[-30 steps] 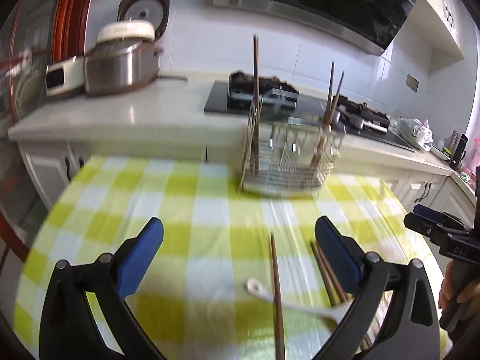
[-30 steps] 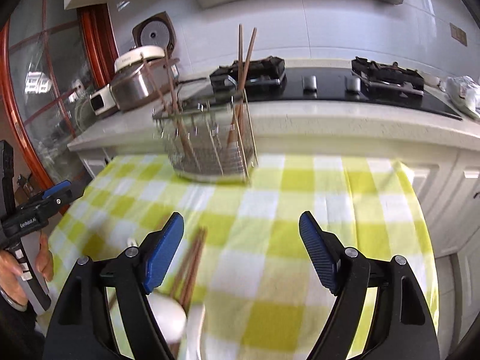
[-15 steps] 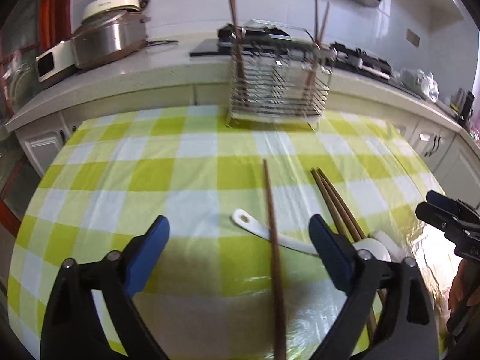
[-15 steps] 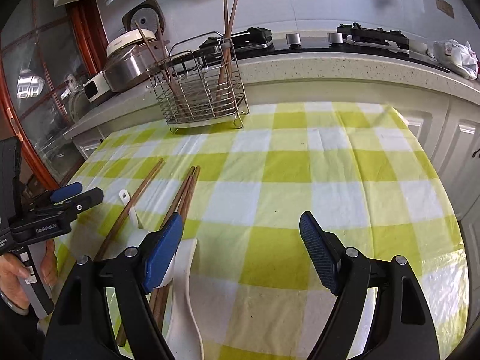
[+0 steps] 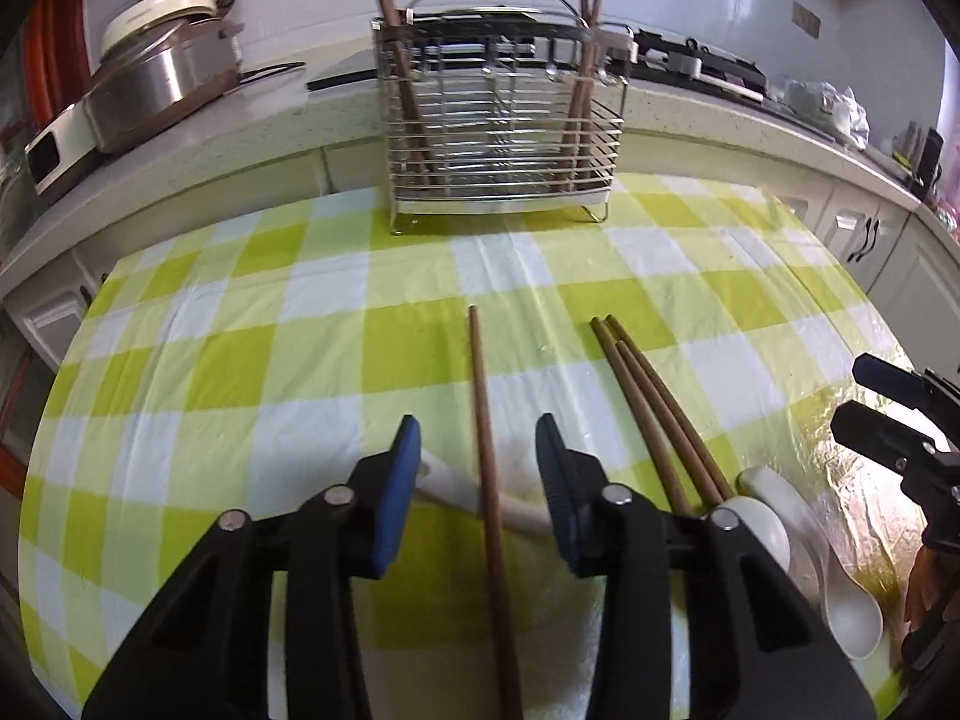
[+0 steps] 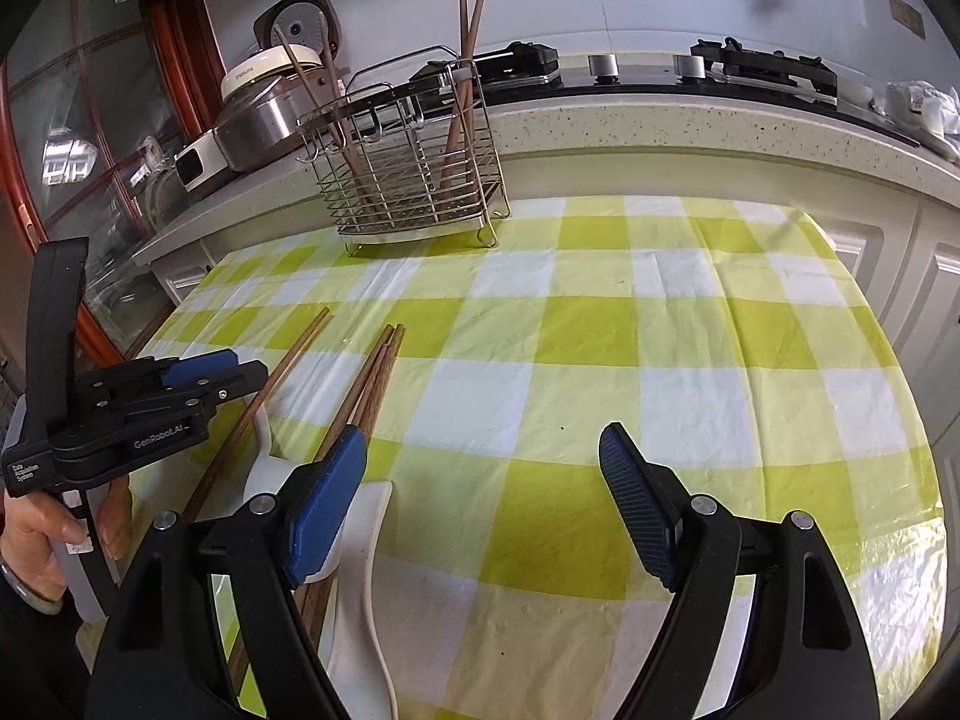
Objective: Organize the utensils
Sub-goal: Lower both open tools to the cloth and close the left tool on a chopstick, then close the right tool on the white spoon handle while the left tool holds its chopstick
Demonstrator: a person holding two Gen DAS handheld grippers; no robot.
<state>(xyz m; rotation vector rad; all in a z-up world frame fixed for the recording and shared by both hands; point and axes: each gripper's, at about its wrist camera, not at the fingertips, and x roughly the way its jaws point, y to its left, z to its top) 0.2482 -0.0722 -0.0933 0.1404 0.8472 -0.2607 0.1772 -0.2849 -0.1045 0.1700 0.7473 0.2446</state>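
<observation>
Your left gripper (image 5: 477,468) is closing its jaws around a single wooden chopstick (image 5: 487,462), which lies between the blue pads without touching either and crosses a white spoon handle (image 5: 462,489). Keep the chopstick centred, avoid the handle below. Your right gripper (image 6: 483,501) hangs wide open, empty, the wire rack (image 5: 498,138) well ahead.

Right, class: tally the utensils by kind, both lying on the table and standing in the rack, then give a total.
Chopsticks lying on the tablecloth: 4
Chopsticks standing in the wire rack: 4
White spoons: 2
Total: 10
</observation>
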